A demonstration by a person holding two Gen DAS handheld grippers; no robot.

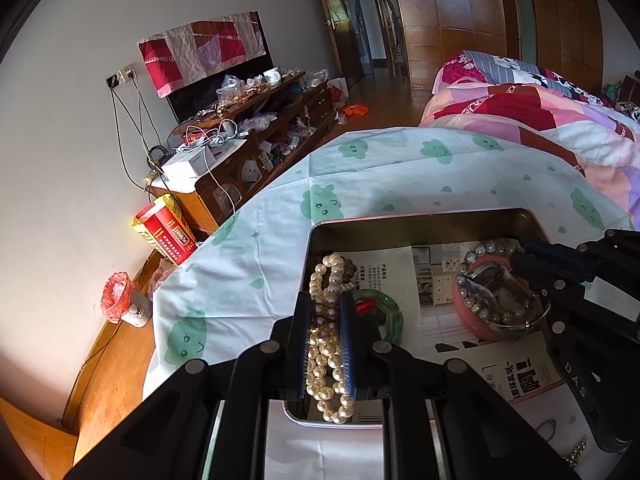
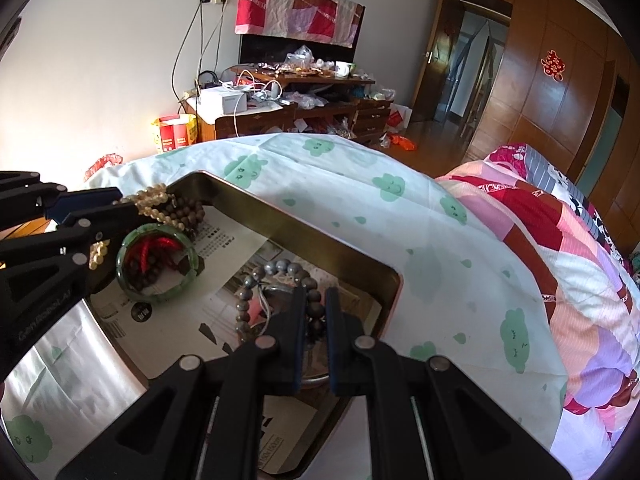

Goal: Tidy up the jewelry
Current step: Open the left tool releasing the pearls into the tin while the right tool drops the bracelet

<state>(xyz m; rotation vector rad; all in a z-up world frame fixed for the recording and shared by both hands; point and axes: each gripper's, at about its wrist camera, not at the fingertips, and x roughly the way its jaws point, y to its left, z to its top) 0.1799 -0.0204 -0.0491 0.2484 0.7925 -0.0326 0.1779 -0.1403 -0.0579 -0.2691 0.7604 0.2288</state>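
Left wrist view looks down along the left tongs (image 1: 325, 344), which tilt down toward a metal tray (image 1: 420, 222). These tongs are pinching a pearl necklace (image 1: 326, 356). The pearls hang in a bunch between the two blue pads, and the bunch runs long the same way the tongs point, from near the tray's close edge up toward its far left corner. Some brown beads are mixed in at the top of the bunch.

The tray sits on a bench with a white cloth (image 1: 248, 240) that has green cloud faces on it. A printed paper (image 1: 384, 276) lines the tray's bottom.

Just right of the pearls lies one green bangle (image 1: 394, 312), flat, with red cord and dark beads inside its ring. In the right wrist view the same green bangle (image 2: 158, 266) shows near the tray's left side.

The right tongs (image 2: 316, 334) also tilt down into the tray, toward its far right corner. Their pads are pressed close together, pinching a dark bead bracelet (image 2: 314, 312). A grey bead bracelet (image 2: 276, 270) curves around it, over a pink round box (image 1: 486, 326). One silver bangle (image 1: 516, 320) lies there too.

I count one pearl necklace, one green bangle, one silver bangle and one grey bead bracelet.
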